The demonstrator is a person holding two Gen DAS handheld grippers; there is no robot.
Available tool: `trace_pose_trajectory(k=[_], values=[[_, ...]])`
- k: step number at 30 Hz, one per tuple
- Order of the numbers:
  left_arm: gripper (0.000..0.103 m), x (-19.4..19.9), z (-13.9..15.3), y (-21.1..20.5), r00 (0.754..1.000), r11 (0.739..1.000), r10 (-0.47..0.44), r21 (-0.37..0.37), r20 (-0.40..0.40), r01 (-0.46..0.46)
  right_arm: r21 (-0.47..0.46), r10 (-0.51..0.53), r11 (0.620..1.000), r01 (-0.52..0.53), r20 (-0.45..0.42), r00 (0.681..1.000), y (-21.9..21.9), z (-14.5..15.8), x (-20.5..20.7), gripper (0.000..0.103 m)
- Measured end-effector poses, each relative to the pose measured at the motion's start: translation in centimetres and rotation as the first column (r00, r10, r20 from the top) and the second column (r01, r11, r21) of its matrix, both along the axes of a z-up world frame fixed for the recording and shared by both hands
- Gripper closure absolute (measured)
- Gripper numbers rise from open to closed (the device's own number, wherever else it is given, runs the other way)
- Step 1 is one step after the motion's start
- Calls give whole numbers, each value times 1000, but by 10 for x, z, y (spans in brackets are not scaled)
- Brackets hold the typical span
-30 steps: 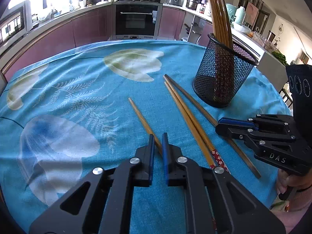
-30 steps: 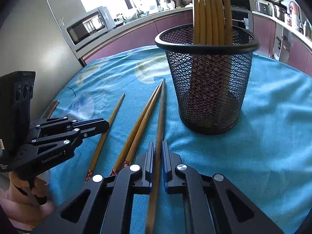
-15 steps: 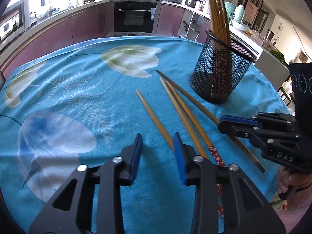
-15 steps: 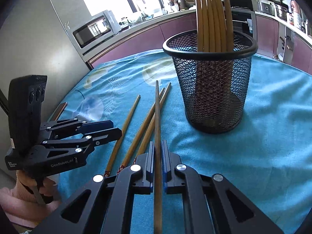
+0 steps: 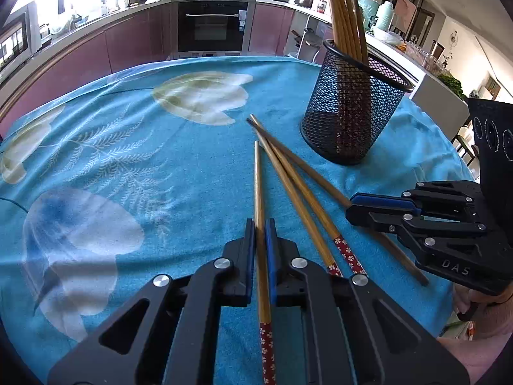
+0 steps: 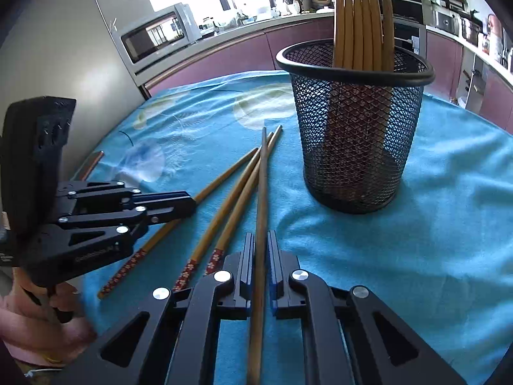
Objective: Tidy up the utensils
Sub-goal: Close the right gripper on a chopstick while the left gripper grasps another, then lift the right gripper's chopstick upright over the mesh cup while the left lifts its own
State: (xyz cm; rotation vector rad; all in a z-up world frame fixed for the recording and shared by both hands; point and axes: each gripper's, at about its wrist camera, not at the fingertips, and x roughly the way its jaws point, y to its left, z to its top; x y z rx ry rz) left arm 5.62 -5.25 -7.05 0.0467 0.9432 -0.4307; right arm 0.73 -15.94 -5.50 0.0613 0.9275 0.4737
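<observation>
Four loose wooden chopsticks (image 5: 298,192) with red floral ends fan across frame center; more chopsticks (image 5: 344,9) stand upright in the black mesh holder (image 5: 349,112), upper right.

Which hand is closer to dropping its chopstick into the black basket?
Probably the right. Both grippers, left and right, are shut on a chopstick, but the mesh basket stands nearer ahead of the right one, a little off to its side.

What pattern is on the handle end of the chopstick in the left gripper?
Red with small white flowers on the chopstick, clearest in the left wrist view.
</observation>
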Motion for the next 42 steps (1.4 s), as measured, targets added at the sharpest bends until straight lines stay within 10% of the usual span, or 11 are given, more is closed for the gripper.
trace_pose_trajectory(k=[42], values=[[96, -28, 73, 1, 990, 984, -29, -171, 137, 53, 185, -2, 982, -26, 149, 989, -25, 49, -21, 97]])
